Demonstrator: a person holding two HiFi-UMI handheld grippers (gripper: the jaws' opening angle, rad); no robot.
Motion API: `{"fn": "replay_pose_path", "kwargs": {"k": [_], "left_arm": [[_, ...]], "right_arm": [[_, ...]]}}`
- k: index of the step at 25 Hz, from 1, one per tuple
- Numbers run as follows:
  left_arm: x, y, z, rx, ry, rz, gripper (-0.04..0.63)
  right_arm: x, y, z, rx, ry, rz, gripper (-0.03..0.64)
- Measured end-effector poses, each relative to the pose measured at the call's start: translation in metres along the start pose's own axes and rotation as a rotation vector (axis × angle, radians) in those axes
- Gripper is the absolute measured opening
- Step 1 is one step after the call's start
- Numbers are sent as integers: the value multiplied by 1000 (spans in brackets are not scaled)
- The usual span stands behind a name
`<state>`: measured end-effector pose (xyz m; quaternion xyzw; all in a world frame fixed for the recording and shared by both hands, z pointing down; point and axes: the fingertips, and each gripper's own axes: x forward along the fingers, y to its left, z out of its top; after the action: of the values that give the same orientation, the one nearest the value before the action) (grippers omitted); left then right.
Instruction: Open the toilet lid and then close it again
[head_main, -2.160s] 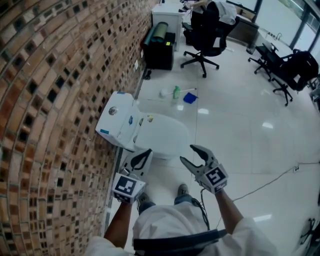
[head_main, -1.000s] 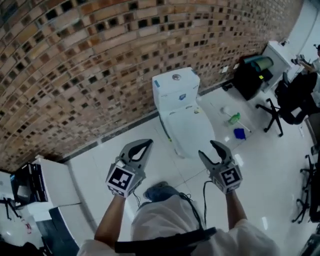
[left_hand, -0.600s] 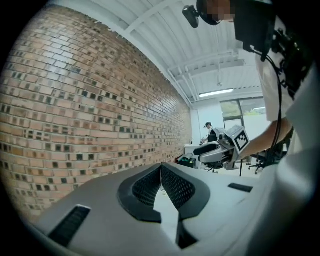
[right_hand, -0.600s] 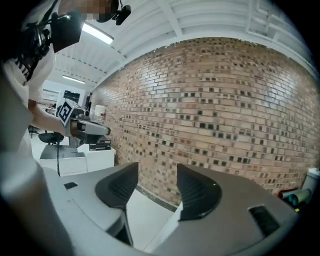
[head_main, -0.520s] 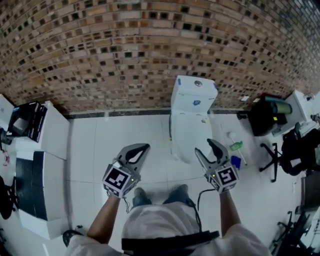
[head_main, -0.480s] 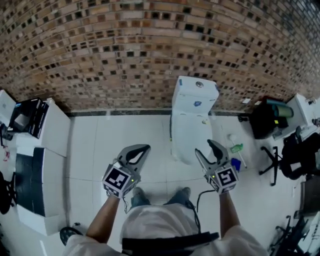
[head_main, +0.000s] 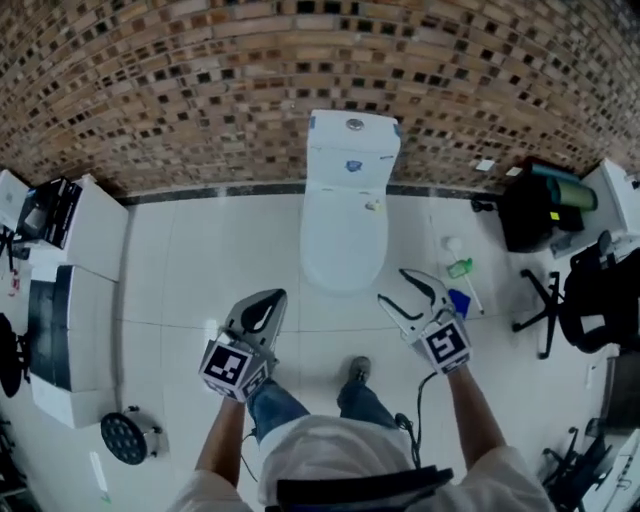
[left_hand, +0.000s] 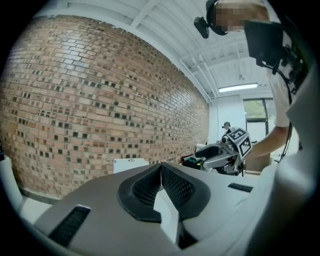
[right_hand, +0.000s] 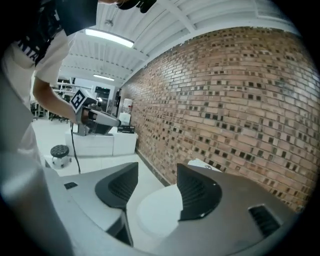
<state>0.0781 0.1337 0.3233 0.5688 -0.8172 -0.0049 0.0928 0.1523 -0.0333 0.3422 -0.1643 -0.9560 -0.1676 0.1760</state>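
The white toilet stands against the brick wall with its tank (head_main: 352, 140) at the back and its lid (head_main: 343, 240) down. Both grippers hover over the floor in front of the bowl, touching nothing. My left gripper (head_main: 270, 297) is below and left of the lid; in the left gripper view its pads meet at the tip (left_hand: 161, 166) with nothing between them, and the tank (left_hand: 131, 163) shows beyond. My right gripper (head_main: 390, 286) is near the bowl's front right, open and empty. Through its gap (right_hand: 156, 168) the lid (right_hand: 155, 212) shows.
A white cabinet (head_main: 85, 225) with a printer (head_main: 40, 215) stands at the left, and a black round object (head_main: 125, 440) lies on the floor below it. To the toilet's right are a green bottle (head_main: 460, 267), a blue item (head_main: 460, 300), a black bin (head_main: 530, 215) and an office chair (head_main: 590, 300).
The view has swung, so the toilet now stands straight ahead in the middle instead of off to the right. Both grippers have shifted with the turn. Their jaws look the same.
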Motion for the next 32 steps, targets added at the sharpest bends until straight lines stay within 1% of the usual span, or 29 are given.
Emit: {"fn": "replay_pose_path", "kwargs": {"k": [1,4,7,10,11,14,15,17,19,20,22,24,26,29,30,32], "left_arm": [[8,-13,-4,-8,14,14,-3],[23,-38,-15,10,48,39,-3],[33,-36,-29,47,54,65,-3],[39,-14,-52,75,65,87,-3],[42,-4,-61,84,64,92,-4],[49,23,-94,96,62,103,-3],[53,32,-106,96,63,102,-3],[64,47,-132,105,79,93,-3],[75,57,-156,129,103,75,-3],[81,61,-167,135,111,67,-3],[89,64,-188,125,127,58,-3],[95,65,-210,99,145,59,-3],[104,67,-228,72,143,71,-4],[117,71,-249,45,120,91,-3],[121,72,-254,34,111,99,-3],[127,70,-263,6,90,119,-3]], "right_arm": [[-11,-8,-14,-30,26,21,250],[-29,-25,-54,-98,91,64,250],[-16,-31,-92,-152,167,111,250],[24,-19,-125,-224,232,167,258],[41,-13,-137,-257,250,188,282],[90,13,-181,-326,308,225,305],[106,20,-196,-349,334,231,305],[139,34,-225,-398,385,241,348],[170,46,-260,-443,425,248,359],[184,51,-280,-471,445,254,381],[206,63,-320,-524,484,270,387],[220,73,-358,-557,523,289,403],[233,72,-386,-577,548,289,414],[252,57,-406,-577,562,250,414],[257,53,-409,-576,560,252,414],[263,53,-413,-575,545,295,433]]}}
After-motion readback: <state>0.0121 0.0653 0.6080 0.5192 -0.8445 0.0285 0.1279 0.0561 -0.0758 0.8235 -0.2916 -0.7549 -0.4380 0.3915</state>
